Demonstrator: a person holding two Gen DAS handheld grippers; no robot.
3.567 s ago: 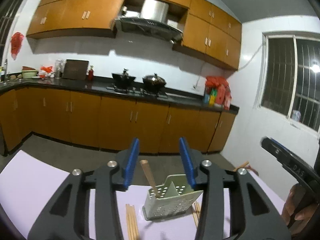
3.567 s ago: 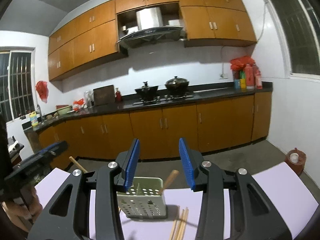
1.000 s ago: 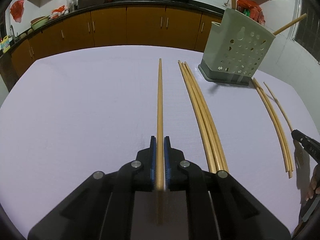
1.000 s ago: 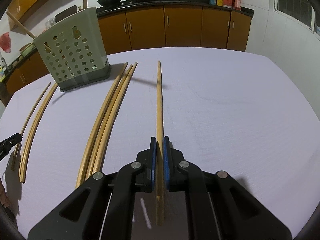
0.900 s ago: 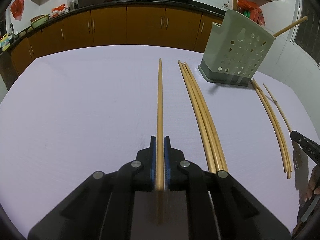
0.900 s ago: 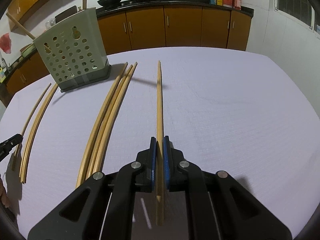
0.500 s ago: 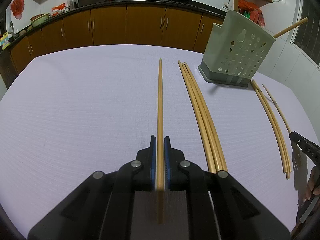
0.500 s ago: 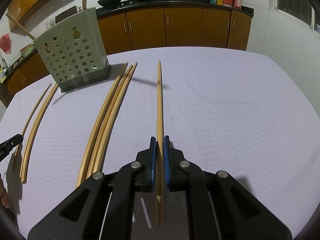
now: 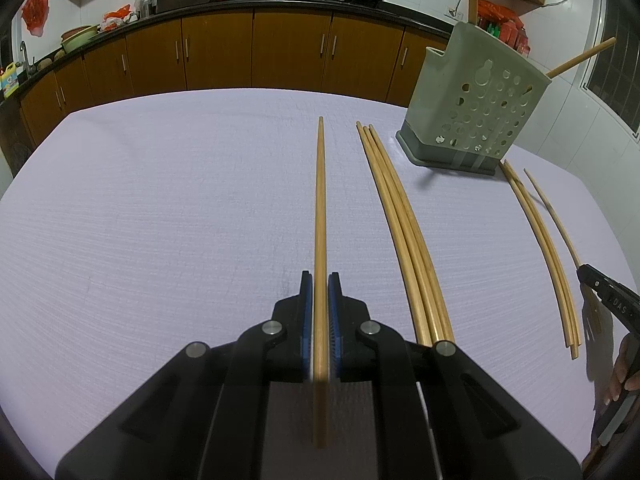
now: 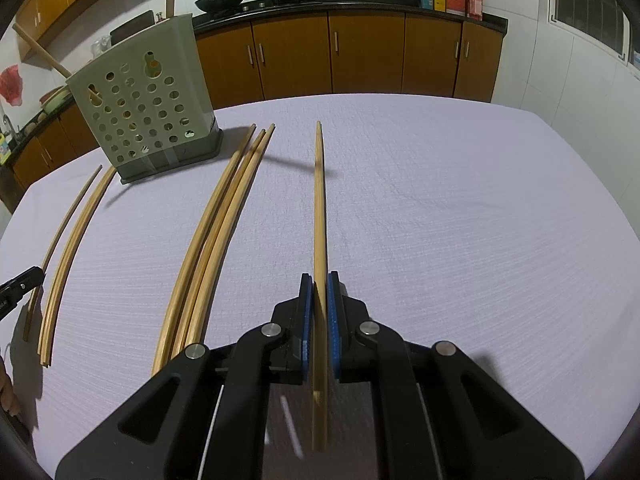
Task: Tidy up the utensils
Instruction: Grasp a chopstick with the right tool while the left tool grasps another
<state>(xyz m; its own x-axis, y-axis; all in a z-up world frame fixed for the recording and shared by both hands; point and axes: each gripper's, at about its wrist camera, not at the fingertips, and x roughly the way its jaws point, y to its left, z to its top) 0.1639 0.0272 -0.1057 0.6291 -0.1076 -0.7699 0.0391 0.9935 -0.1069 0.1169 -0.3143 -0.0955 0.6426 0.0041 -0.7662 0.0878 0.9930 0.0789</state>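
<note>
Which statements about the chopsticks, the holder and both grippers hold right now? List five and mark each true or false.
1. The left gripper is shut on a chopstick. True.
2. The right gripper is open and empty. False: its fingers are shut on a second chopstick.
3. The utensil holder lies tipped on its side. False: it stands upright on the table.
4. Three loose chopsticks lie side by side on the table. True.
5. The utensil holder is empty. False: wooden handles stick out of it.
</note>
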